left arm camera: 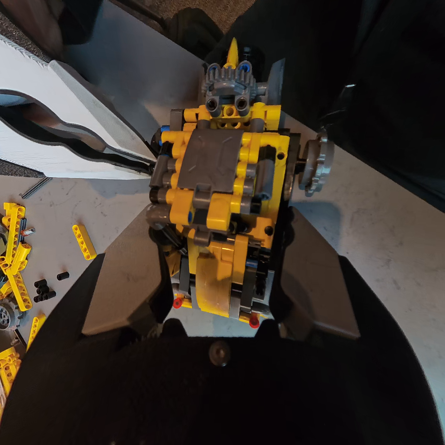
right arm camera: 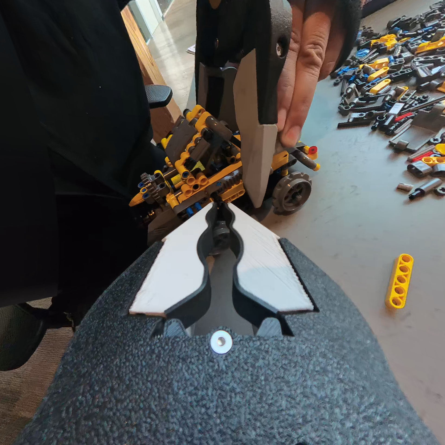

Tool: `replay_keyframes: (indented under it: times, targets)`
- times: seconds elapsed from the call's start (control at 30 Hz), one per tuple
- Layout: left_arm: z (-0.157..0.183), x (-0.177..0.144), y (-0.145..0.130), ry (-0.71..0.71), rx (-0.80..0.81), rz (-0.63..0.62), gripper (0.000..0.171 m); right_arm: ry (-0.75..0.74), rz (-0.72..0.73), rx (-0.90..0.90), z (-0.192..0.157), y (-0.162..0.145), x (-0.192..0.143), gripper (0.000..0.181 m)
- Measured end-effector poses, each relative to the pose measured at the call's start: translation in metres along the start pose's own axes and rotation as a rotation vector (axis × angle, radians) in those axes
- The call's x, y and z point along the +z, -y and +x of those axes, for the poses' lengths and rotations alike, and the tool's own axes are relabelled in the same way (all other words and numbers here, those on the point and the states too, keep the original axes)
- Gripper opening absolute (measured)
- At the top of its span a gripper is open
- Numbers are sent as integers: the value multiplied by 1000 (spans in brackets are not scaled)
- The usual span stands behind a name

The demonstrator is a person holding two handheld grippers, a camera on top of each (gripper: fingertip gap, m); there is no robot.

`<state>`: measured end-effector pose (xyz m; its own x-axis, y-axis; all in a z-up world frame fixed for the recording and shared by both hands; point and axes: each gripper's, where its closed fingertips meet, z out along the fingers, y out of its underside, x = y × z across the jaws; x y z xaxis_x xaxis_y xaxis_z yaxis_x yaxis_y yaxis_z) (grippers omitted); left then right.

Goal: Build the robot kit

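A yellow and grey toy brick vehicle (left arm camera: 212,168) stands on the grey table. My left gripper (left arm camera: 220,213) is shut on it, with a grey finger (left arm camera: 125,265) on each side of its body. It shows in the right wrist view (right arm camera: 192,163) under the left gripper's grey finger (right arm camera: 257,144), which a hand (right arm camera: 301,84) holds. My right gripper (right arm camera: 218,204) has white fingers, their tips shut on a black axle (right arm camera: 216,199) sticking out of the vehicle's side. A dark grey round piece (right arm camera: 220,233) sits in the hollow between these fingers. A grey wheel (left arm camera: 317,163) is on the opposite side.
A pile of loose black, grey and yellow pieces (right arm camera: 397,84) lies on the table beyond the vehicle. A yellow beam (right arm camera: 399,280) lies alone nearby, also in the left wrist view (left arm camera: 84,242), beside black pins (left arm camera: 44,290) and yellow assemblies (left arm camera: 14,252). A person in black stands close.
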<state>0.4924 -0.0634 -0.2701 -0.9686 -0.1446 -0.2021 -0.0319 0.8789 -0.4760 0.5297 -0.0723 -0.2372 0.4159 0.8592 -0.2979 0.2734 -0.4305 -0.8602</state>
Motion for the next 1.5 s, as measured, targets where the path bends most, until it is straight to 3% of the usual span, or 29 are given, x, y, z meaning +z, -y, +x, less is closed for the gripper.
replay_keyframes:
  times: [0.1, 0.23, 0.47, 1.5]
  targets:
    - [-1, 0, 0, 10, -4, -3, 102, -1, 6, 10, 1, -1, -3, 4]
    - [-1, 0, 0, 13, 1, -8, 101, 2, 39, 43, 5, 3, -7, 17]
    - [-2, 2, 1, 3, 17, -4, 102, 70, -19, 10, -5, 0, 5, 8]
    - [-2, 2, 0, 10, 12, -2, 100, 90, -23, 51, -4, -2, 4, 7]
